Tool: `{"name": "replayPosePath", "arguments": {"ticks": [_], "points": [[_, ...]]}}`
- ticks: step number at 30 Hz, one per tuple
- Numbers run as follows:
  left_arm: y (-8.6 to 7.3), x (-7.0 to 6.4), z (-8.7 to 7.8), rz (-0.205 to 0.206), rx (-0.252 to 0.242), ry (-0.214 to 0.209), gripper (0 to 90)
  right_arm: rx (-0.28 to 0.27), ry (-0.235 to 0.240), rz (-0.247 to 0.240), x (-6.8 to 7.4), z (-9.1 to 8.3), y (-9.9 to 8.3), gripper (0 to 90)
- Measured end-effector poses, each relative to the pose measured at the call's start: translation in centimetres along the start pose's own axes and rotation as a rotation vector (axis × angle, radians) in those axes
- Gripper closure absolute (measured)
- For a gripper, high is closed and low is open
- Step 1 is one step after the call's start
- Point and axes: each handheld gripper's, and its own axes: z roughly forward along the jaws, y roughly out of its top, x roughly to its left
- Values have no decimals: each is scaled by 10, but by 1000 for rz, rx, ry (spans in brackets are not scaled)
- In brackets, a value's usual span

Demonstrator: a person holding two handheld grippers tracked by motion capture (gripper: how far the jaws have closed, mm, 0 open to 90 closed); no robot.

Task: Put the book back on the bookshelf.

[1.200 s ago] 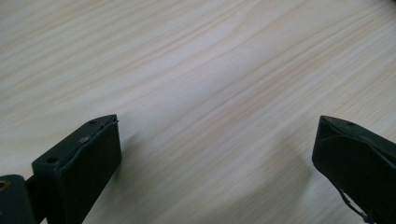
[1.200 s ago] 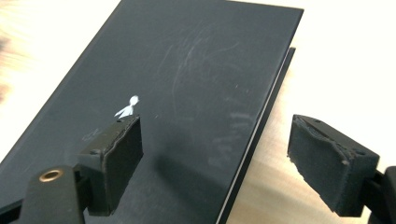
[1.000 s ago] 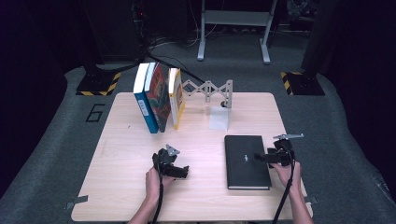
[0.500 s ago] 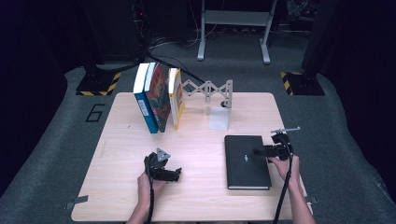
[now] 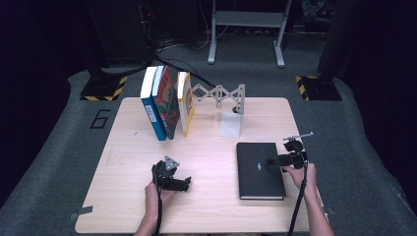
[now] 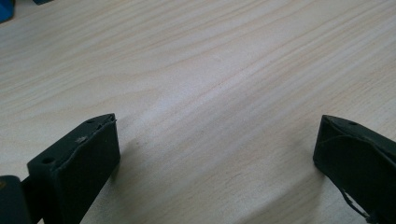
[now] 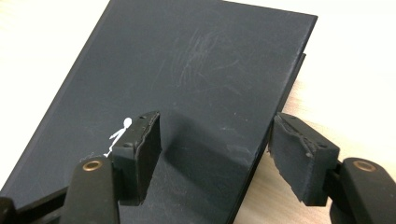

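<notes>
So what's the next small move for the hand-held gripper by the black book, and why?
Probably ease the right hand-held gripper lower and close on the black book. Its jaws are open, one over the cover, one just off the book's edge over the table, so the edge sits between them, ungripped.

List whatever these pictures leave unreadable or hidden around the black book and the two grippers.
- Black book: the small white cover mark is too small in the high view; in the right gripper view one jaw partly covers it.
- Right gripper: jaws open over the book's edge; contact cannot be judged.
- Left gripper: jaws cut off by the bottom edge.
- Standing books: titles too small, high view.
</notes>
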Motion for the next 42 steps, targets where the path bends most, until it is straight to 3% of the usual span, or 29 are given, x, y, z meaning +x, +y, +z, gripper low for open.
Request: {"name": "replayPosePath", "arguments": {"ticks": [19,20,21,24,32,42], "points": [[0,0,0,4,-1,3,7,-37,2,-32,20,-30,19,321],[0,0,0,3,-1,4,8,-26,5,-9,23,-33,20,324],[0,0,0,3,-2,5,8,-40,7,-28,22,-33,21,324],[0,0,0,2,-2,4,8,-37,18,-4,25,-36,24,326],[0,0,0,3,-2,4,8,-19,45,7,26,-26,30,338],[0,0,0,2,-3,6,8,3,66,15,26,-15,43,494]]}}
